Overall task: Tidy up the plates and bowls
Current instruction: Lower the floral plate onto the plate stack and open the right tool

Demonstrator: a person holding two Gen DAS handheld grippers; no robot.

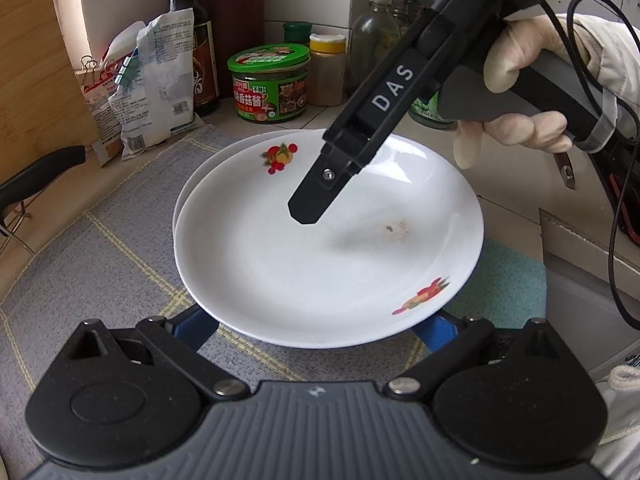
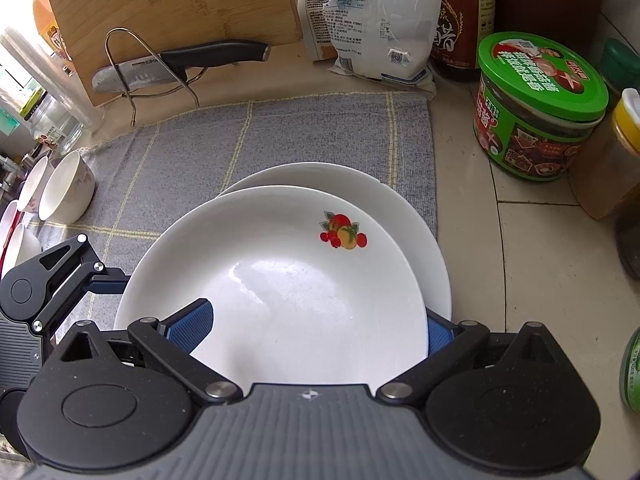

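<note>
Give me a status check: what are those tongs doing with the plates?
Left tongs open at top plate's near rim. Right tongs open, hovering above it. Top plate lies off-centre on lower plate. Bowls stand aside, untouched.

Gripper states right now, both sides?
Left gripper: open, tips hidden under the top plate's near rim.
Right gripper: open, one finger over that plate, the other outside its rim; holding nothing.
</note>
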